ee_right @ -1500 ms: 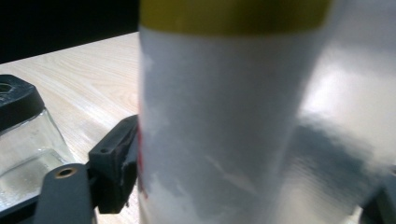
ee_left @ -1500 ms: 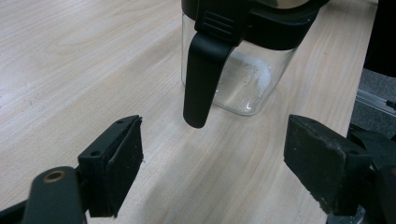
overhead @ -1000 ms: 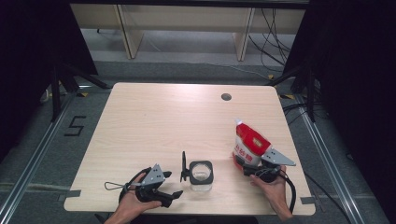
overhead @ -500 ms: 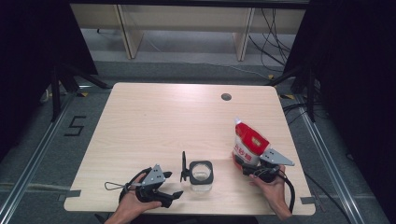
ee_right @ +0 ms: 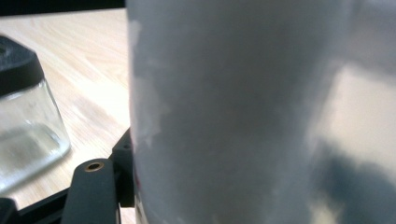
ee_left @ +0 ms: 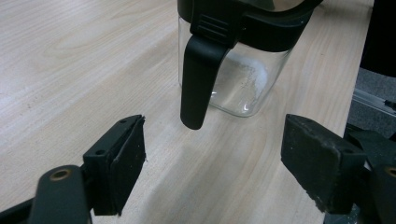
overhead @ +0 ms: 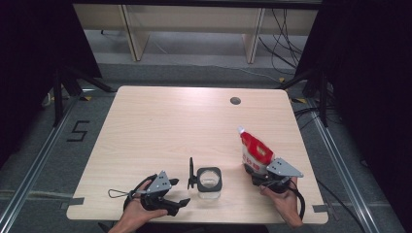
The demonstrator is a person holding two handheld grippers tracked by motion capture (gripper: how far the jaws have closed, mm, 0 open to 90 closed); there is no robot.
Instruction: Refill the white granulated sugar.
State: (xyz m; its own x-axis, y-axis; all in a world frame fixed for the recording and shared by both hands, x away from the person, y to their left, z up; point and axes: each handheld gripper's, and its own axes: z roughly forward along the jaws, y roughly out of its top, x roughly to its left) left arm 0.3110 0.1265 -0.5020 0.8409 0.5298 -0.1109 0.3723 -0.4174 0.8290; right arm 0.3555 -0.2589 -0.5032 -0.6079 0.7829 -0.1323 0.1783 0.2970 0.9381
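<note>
A red and white pouch (overhead: pixel 255 150) with a white cap stands upright at the table's near right. My right gripper (overhead: pixel 256 171) has it between its jaws. The jaws have just been closing, and the left finger (ee_right: pixel 122 168) lies against the pouch (ee_right: pixel 233 112), whose pale side blocks the right gripper view. A square glass jar (overhead: pixel 210 182) with a black rim stands at the near middle, its black lid flap (overhead: pixel 191 174) raised on the left side. My left gripper (overhead: pixel 179 192) rests left of the jar, open, and its jaws (ee_left: pixel 212 149) frame the jar's hanging black clasp (ee_left: pixel 198 79) without touching it.
The light wooden table (overhead: pixel 170 121) has a round cable hole (overhead: pixel 235 101) near its far edge. The glass jar (ee_right: pixel 23 121) sits to the left of the pouch in the right gripper view. Dark curtains flank the table, and shelf legs stand beyond it.
</note>
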